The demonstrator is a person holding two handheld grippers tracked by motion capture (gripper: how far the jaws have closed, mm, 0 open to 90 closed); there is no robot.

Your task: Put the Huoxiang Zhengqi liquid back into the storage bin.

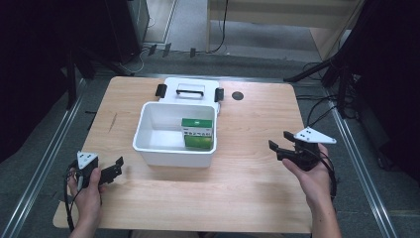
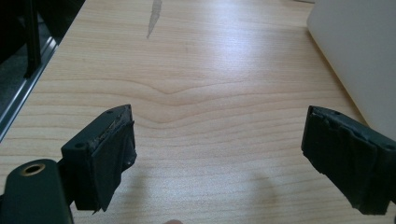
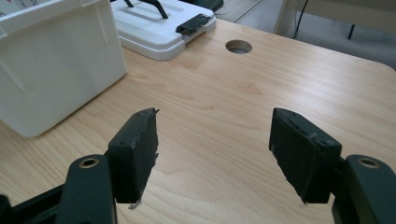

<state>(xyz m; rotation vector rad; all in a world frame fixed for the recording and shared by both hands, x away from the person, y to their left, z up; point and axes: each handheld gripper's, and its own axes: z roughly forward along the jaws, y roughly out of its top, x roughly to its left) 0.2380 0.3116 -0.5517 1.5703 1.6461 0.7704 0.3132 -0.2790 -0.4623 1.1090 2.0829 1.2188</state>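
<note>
A white bin [image 1: 173, 136] sits mid-table [image 1: 247, 178], two green boxes [image 1: 198, 133] stacked against its right inner wall, its lid [image 1: 190, 90] lying flat just behind it. The left gripper [image 1: 118, 167] rests near the bin's front-left corner, jaws wide apart and empty. The right gripper [image 1: 279, 142] hovers well right of the bin, jaws apart, holding nothing.

White bin [image 1: 148, 148], green boxes [image 1: 197, 133], lid [image 1: 190, 89]
</note>
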